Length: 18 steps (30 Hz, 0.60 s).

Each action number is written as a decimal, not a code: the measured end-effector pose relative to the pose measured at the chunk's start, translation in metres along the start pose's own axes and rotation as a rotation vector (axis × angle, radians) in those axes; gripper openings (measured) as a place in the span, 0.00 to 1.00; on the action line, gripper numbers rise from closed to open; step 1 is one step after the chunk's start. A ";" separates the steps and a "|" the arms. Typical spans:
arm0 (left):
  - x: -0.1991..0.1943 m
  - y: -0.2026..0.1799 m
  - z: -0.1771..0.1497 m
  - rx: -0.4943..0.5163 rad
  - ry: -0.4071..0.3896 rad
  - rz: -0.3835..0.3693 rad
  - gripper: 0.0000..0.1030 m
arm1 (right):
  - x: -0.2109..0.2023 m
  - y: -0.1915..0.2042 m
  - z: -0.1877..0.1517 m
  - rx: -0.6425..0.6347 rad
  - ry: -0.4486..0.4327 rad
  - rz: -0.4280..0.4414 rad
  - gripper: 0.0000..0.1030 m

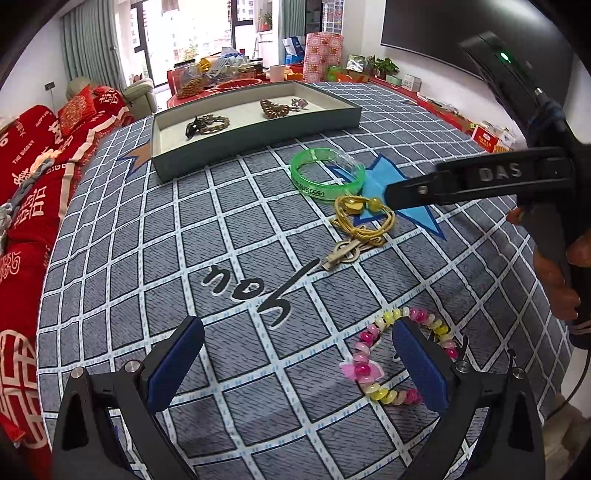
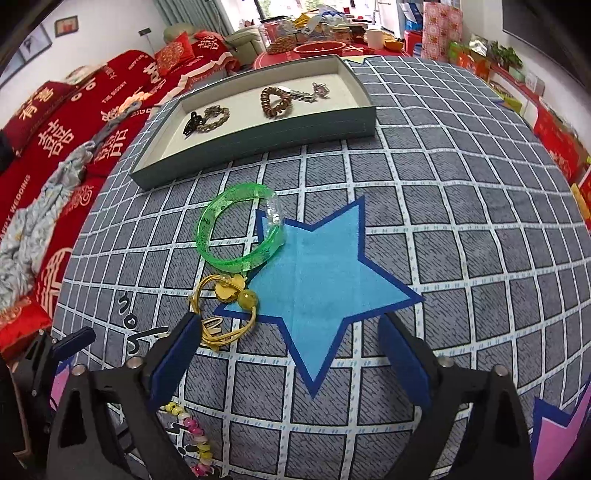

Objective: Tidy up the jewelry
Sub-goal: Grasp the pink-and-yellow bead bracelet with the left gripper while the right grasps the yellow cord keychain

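Grey grid-patterned bedcover [image 2: 461,206] with a blue star [image 2: 317,280], red sofa [image 2: 55,122] behind. Lying loose on it: green bangle [image 2: 236,229] at the star's edge, yellow cord bracelet [image 2: 225,306] just beside it, pink-and-yellow bead bracelet [image 1: 391,354] nearer, and a shallow tray [image 2: 258,129] further back holding a few dark pieces. Left gripper [image 1: 295,365] and right gripper [image 2: 291,362] both spread wide, holding nothing, the right one's left finger [image 2: 177,354] close by the yellow cord.

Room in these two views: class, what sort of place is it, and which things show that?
Probably a home living room: a sofa under red patterned throws, long grey-green window curtains, and a large dark wall-mounted screen surround the grey checked tablecloth.
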<state>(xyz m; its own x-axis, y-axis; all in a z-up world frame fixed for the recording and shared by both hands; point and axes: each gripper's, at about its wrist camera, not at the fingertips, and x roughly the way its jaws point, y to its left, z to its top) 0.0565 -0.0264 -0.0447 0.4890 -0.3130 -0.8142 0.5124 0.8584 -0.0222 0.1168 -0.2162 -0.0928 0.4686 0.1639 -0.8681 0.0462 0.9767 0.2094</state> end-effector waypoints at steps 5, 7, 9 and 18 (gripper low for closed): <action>0.003 -0.010 -0.003 0.043 0.004 0.010 1.00 | 0.013 0.014 0.002 -0.076 0.024 -0.020 0.77; 0.004 -0.012 -0.004 0.056 0.005 0.017 1.00 | 0.015 0.021 0.004 -0.115 0.018 -0.039 0.70; 0.005 -0.015 -0.004 0.064 0.010 0.015 1.00 | 0.016 0.027 0.005 -0.151 0.018 -0.052 0.66; 0.006 -0.029 -0.006 0.097 0.014 -0.042 0.84 | 0.019 0.047 0.001 -0.259 0.017 -0.096 0.45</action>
<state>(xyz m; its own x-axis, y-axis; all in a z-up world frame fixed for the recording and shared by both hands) 0.0402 -0.0505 -0.0527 0.4560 -0.3416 -0.8218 0.5987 0.8010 -0.0008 0.1287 -0.1674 -0.0984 0.4583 0.0692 -0.8861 -0.1386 0.9903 0.0056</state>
